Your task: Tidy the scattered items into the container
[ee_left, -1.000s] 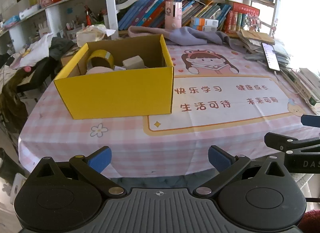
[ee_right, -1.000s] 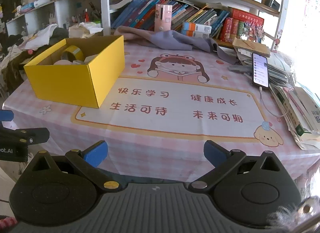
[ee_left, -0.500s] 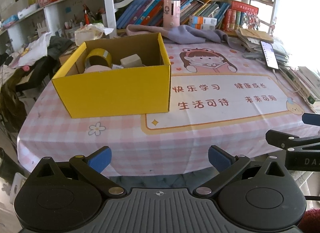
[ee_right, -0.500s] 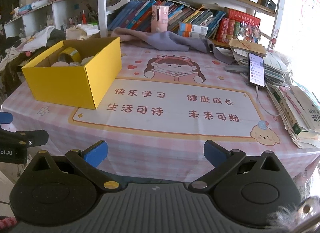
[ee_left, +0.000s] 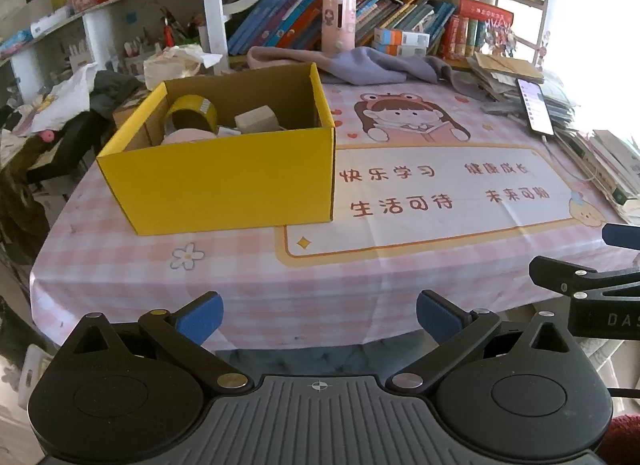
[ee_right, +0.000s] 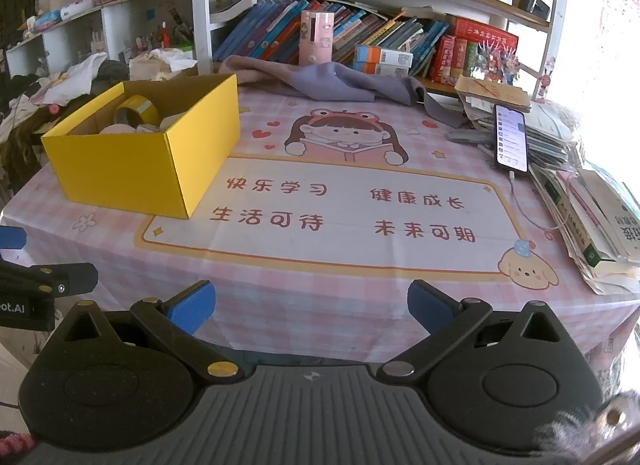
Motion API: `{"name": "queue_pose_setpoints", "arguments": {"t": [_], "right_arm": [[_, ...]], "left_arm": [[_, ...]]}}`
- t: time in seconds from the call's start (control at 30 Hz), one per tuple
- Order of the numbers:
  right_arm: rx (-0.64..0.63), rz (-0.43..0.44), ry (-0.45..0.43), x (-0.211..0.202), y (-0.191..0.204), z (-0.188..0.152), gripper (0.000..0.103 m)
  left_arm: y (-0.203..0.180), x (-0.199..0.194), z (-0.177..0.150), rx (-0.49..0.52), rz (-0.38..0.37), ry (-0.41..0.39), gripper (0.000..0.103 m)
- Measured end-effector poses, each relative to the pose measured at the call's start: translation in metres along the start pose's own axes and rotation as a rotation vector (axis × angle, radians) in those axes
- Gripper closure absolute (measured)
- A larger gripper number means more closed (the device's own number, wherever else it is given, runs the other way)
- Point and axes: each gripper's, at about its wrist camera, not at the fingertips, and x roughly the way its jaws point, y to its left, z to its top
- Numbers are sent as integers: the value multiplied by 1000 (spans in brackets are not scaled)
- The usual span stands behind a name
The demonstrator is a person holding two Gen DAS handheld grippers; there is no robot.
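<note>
Each hand-held gripper, left [ee_left: 319, 315] and right [ee_right: 311, 305], hangs empty, spread wide, before the yellow box [ee_left: 224, 181].

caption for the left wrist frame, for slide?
Open left gripper held off the table edge, facing the yellow box holding a tape roll and block.

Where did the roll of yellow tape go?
The yellow tape roll sits inside the yellow box, at its far left end beside a pale block, on the left part of the table in both views.
</note>
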Motion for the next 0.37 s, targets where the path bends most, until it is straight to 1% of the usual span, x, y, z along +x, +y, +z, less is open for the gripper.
{"name": "queue_pose_setpoints", "arguments": {"t": [0.13, 0.27, 0.37], "right_arm": [[1, -1, 2, 1, 0, 1, 0], [2, -1, 6, 3, 0, 2, 0], [2, 2, 12, 6, -1, 3, 0]], "left_arm": [[1, 1, 1, 0, -11, 1, 0], [3, 1, 1, -9, -32, -17, 0], [4, 4, 3, -18, -39, -11, 0]]}}
